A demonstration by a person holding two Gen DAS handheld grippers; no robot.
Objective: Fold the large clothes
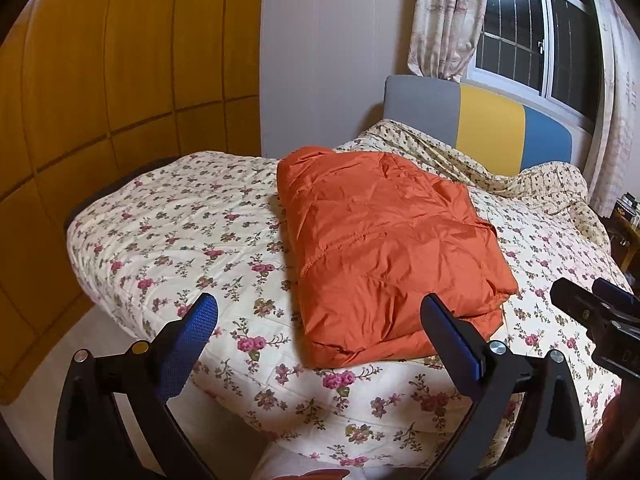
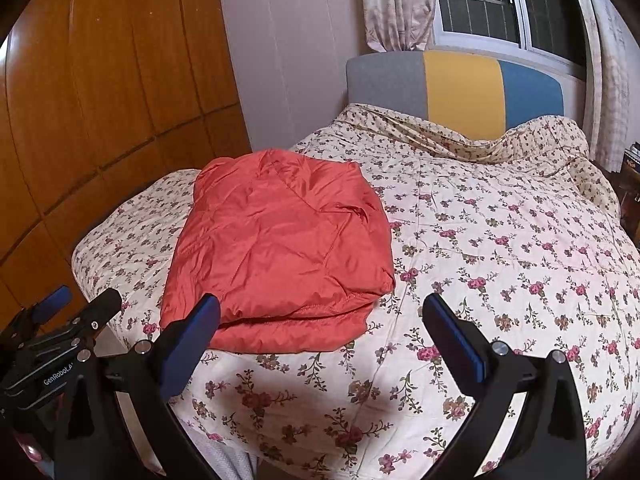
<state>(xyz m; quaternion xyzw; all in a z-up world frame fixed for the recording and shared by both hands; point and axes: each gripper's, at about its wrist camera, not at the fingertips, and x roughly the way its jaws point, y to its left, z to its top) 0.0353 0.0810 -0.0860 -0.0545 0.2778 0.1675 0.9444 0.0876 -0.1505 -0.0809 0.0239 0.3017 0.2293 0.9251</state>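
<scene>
An orange puffy jacket lies folded into a thick rectangle on the floral bed cover. It also shows in the right wrist view. My left gripper is open and empty, held above the bed's near edge just short of the jacket. My right gripper is open and empty, with its left finger near the jacket's front edge. The right gripper shows at the right edge of the left wrist view; the left gripper shows at the left edge of the right wrist view.
The bed has a grey, yellow and blue headboard under a curtained window. A wooden wardrobe stands to the left. A rumpled sheet lies along the headboard. A dark side table stands at the right.
</scene>
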